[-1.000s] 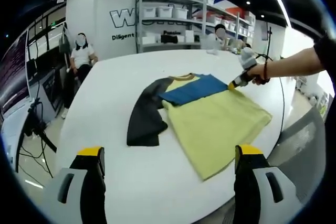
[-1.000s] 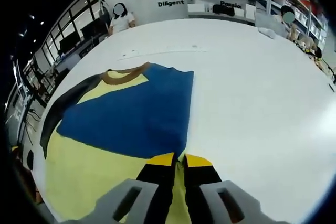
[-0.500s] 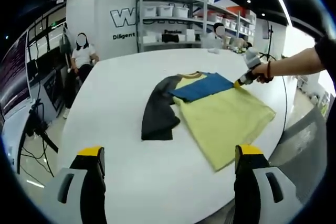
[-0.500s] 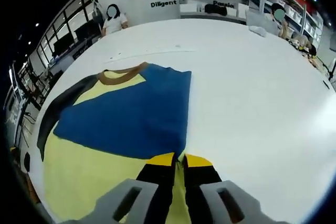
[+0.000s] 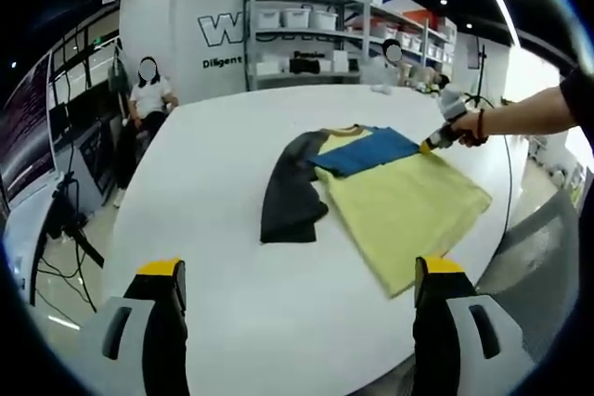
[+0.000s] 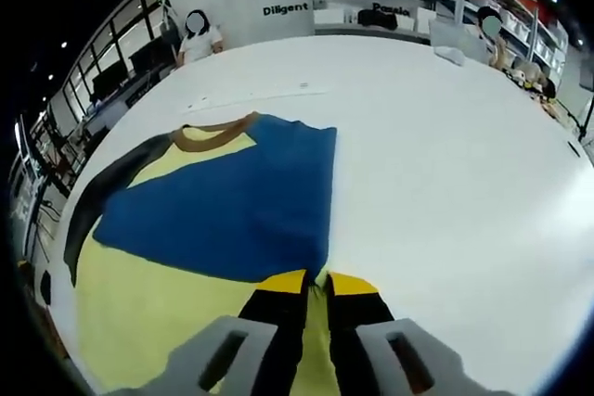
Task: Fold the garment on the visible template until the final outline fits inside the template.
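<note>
In the left gripper view, a seated person (image 5: 147, 99) is seen at the far left beyond the white table (image 5: 213, 183), and a metal shelving unit (image 5: 306, 39) loaded with storage boxes (image 5: 292, 19) is set against the back wall under large lettering; a second person (image 5: 393, 53) is seated past the far edge of the table. Nothing is found between the garment and either tool. The garment (image 5: 371, 197), a shirt with a yellow body, is laid flat on the table right of centre, its dark sleeve (image 5: 292, 197) spread toward the left and its blue sleeve (image 5: 364, 150) folded across the chest below the brown collar (image 5: 345, 130). The left gripper (image 5: 302, 299) is held well short of the shirt, its jaws spread wide and nothing gripped between them. At the right, the right gripper (image 5: 432, 144) is held by a hand (image 5: 467, 127) with a red wristband and is set at the end of the blue sleeve, at the shirt's far edge. In the right gripper view, the dark sleeve (image 6: 111, 192) is seen at the left, the blue sleeve (image 6: 232, 206) across the middle, and bare table (image 6: 464, 164) to the right. The right gripper (image 6: 316, 285) is pressed together on the garment (image 6: 139, 308) where the blue sleeve's end meets the yellow cloth, the fabric being pinched between the jaws.
</note>
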